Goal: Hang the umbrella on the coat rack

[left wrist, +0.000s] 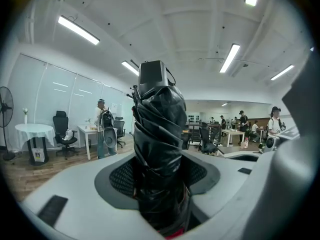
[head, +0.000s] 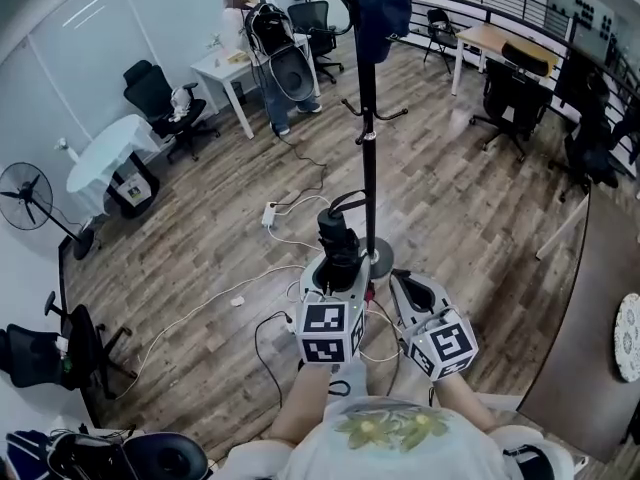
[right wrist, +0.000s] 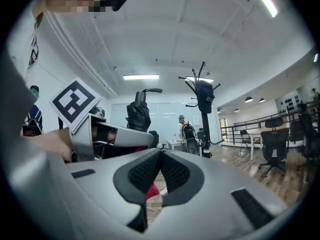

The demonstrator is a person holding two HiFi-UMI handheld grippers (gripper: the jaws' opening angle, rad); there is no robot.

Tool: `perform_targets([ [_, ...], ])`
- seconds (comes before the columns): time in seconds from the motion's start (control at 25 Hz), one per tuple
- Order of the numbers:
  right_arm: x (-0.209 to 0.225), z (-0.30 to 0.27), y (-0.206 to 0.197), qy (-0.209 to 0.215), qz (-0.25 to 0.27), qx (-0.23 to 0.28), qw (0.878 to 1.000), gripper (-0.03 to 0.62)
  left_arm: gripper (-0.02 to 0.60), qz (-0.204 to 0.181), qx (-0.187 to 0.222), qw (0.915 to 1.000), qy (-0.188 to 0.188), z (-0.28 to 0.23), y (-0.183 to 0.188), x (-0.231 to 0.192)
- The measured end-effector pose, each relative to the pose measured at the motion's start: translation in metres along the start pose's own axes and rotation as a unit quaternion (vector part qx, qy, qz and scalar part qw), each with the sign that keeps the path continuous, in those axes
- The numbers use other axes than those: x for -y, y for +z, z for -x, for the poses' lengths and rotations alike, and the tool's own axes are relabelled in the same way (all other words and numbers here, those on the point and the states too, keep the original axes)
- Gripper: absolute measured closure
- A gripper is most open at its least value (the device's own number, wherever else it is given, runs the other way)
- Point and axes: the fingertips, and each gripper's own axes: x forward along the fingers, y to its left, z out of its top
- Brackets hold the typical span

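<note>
A folded black umbrella (head: 337, 238) stands upright between the jaws of my left gripper (head: 335, 268), which is shut on its wrapped canopy. In the left gripper view the umbrella (left wrist: 160, 149) fills the centre and rises out of the left gripper (left wrist: 162, 181), with its handle end on top. The black coat rack (head: 367, 118) stands just beyond, its base behind the umbrella and a dark garment (head: 383, 3) on its upper hooks. My right gripper (head: 405, 286) is beside the left one, shut and empty. The right gripper view shows the right gripper (right wrist: 160, 156), the umbrella (right wrist: 139, 115) to the left and the rack (right wrist: 202, 114) ahead.
White cables and a power strip (head: 268, 214) lie on the wood floor near the rack's base. A person with a backpack (head: 268, 38) stands at a white table (head: 225, 68). Office chairs (head: 155, 98), a fan (head: 25, 196) and a dark tabletop (head: 590, 368) ring the area.
</note>
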Motion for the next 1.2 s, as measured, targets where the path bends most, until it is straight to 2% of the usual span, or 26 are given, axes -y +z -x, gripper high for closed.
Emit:
perform_targets([
  [0.56,0.006,-0.149,0.007,-0.004,0.011,-0.014,1.0,0.589,0.345,0.001,0.004,0.9998,-0.017,-0.086,0.038,-0.12],
  [0.8,0.015,-0.172,-0.005,-0.02,0.005,-0.02,1.0,0.589,0.345,-0.005,0.0,0.9998,-0.021,-0.11,0.036,-0.146],
  [1.2,0.033,-0.197,-0.014,-0.029,0.004,-0.036,0.999,0.589,0.345,0.004,-0.003,0.9995,-0.033,-0.146,0.04,-0.161],
])
